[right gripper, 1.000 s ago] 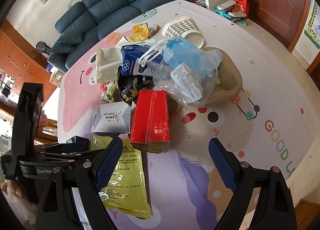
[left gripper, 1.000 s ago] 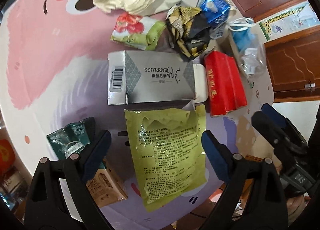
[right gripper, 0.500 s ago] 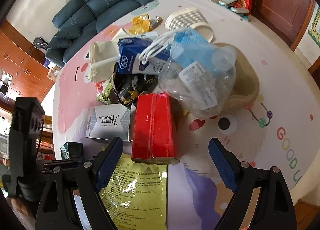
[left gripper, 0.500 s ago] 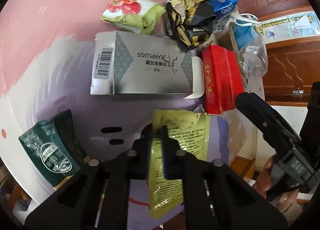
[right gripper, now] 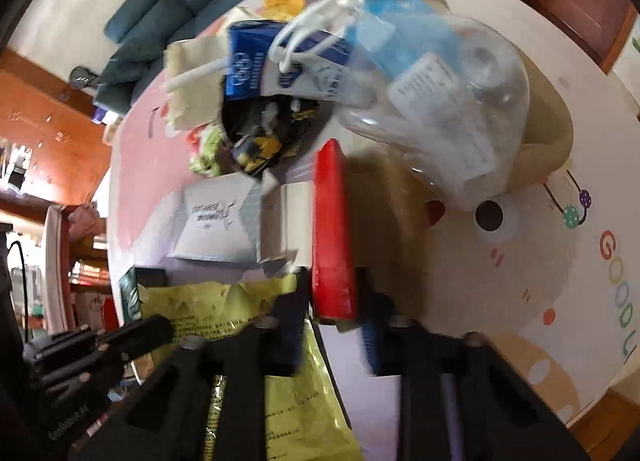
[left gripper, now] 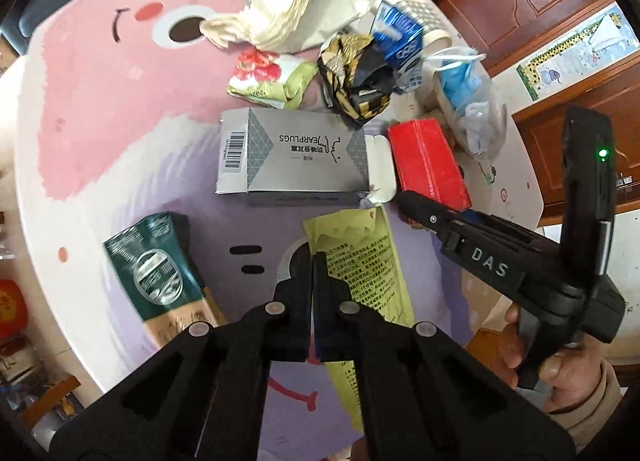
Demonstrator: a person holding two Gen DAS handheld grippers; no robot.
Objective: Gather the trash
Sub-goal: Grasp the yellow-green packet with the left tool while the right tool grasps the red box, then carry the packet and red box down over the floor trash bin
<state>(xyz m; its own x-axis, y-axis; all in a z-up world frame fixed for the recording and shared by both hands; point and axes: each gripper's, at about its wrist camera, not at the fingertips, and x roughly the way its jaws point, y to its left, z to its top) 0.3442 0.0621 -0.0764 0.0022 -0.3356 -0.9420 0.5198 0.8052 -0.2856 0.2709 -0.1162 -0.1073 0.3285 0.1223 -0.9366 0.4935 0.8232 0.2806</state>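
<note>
A yellow-green printed packet (left gripper: 364, 261) lies near the front of the cartoon table cover, and my left gripper (left gripper: 314, 273) is shut on its left edge. In the right wrist view the same packet (right gripper: 224, 301) runs under my fingers, with the left gripper (right gripper: 140, 333) at its corner. A red box (left gripper: 424, 157) lies just right of the packet. My right gripper (right gripper: 332, 325) is closed around the near end of the red box (right gripper: 330, 221); this view is blurred. A hand (left gripper: 560, 361) holds the right gripper (left gripper: 424, 209).
A silver earplugs box (left gripper: 296, 153) sits behind the packet and a green pouch (left gripper: 156, 269) to its left. Further back lie a strawberry wrapper (left gripper: 268, 77), a black-gold wrapper (left gripper: 356, 77), a blue carton (left gripper: 400, 37), a clear bag of masks (left gripper: 468, 101) and a cream bag (left gripper: 296, 17). The table edge is close in front.
My left gripper went from open to shut on the yellow-green packet. My right gripper moved forward and closed around the red box's near end.
</note>
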